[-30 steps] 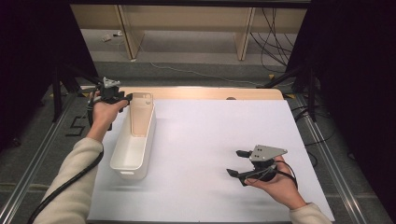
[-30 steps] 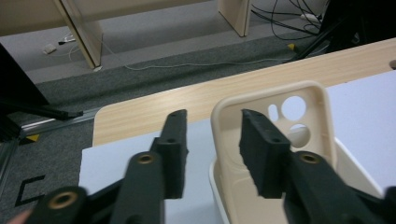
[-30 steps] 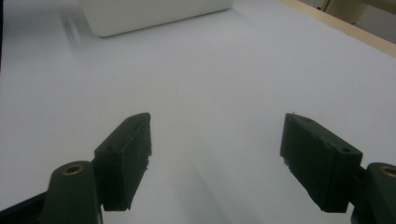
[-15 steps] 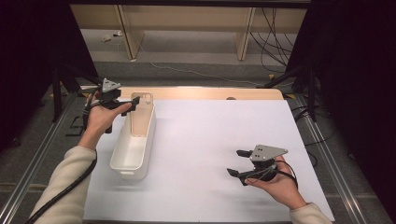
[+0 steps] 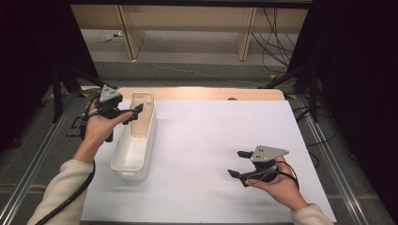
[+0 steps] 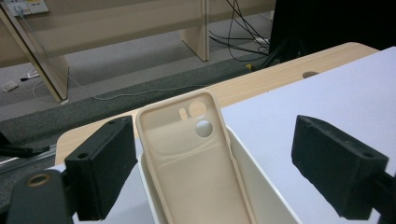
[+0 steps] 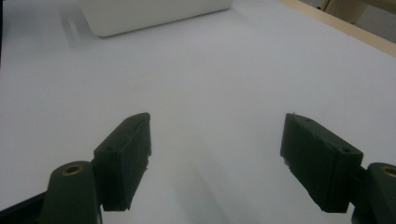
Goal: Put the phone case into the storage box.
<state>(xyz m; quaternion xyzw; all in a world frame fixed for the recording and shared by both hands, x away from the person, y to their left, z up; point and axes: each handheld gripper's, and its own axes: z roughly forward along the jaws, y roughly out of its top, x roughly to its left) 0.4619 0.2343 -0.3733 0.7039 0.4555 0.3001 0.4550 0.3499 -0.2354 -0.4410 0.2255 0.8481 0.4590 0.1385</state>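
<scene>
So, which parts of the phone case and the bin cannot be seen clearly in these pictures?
- Phone case: its lower end is cut off by the bottom edge in the left gripper view.
- Case in the high view: too small to tell whether it touches the bin floor.
- White bin: cut off by the top edge in the right gripper view.
- Bin inside: partly hidden by its near wall.

Left tongs [image 5: 133, 114], jaws just opening, beside phone case [image 5: 142, 115] in bin [image 5: 133, 157].

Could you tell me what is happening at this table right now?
A person holds a gripper in each hand. The left gripper has just been opening its jaws and now stands open beside a beige phone case, which leans upright in a white bin, nothing between the pads. The right gripper rests open over the white table, holding nothing.
</scene>
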